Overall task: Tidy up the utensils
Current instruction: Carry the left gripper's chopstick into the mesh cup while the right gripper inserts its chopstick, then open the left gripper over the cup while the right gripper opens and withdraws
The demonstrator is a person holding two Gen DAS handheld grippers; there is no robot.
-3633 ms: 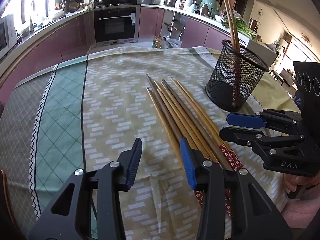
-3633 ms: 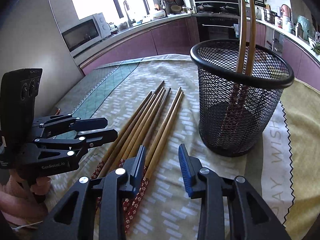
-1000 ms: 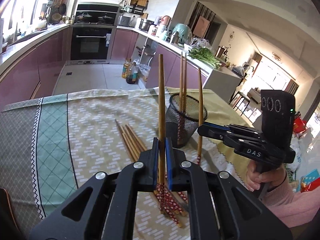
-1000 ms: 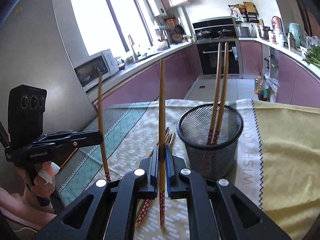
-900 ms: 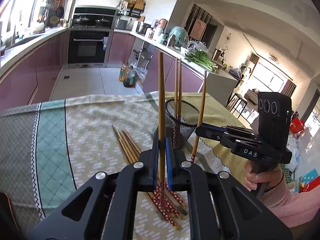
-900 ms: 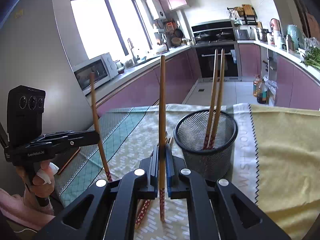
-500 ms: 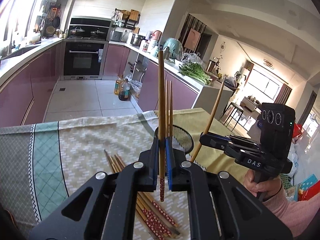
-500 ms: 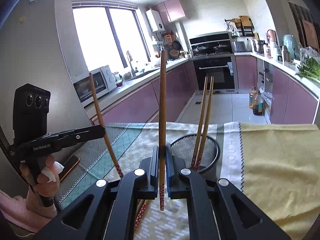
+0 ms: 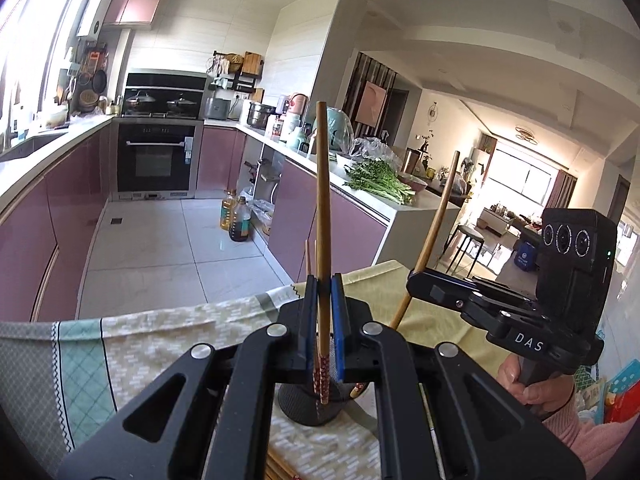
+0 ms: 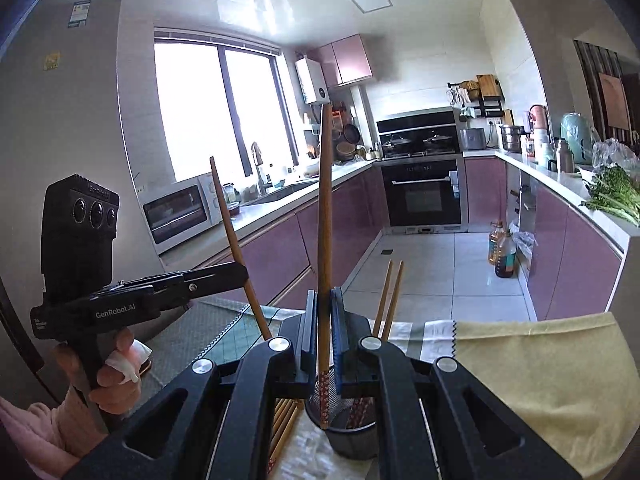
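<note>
My left gripper (image 9: pixel 321 312) is shut on a wooden chopstick (image 9: pixel 322 208), held upright with its red patterned end low over the black mesh holder (image 9: pixel 308 408). My right gripper (image 10: pixel 322 324) is shut on another upright chopstick (image 10: pixel 325 216), its red end at the rim of the holder (image 10: pixel 352 438). Two chopsticks (image 10: pixel 390 296) stand in the holder. Each gripper shows in the other's view: the right (image 9: pixel 416 280) with its tilted chopstick (image 9: pixel 434 236), the left (image 10: pixel 240 272) with its chopstick (image 10: pixel 234 240). Loose chopsticks (image 10: pixel 284 424) lie on the tablecloth left of the holder.
The table carries a patterned green and beige cloth (image 9: pixel 80 360) and a yellow cloth (image 10: pixel 540 368). Kitchen counters (image 10: pixel 600 200), an oven (image 9: pixel 154 160) and oil bottles (image 9: pixel 236 220) on the floor lie beyond the table.
Both grippers closed on a chopstick each, lifted them off the cloth and raised them upright. In the last half second both have come closer over the holder, red ends down.
</note>
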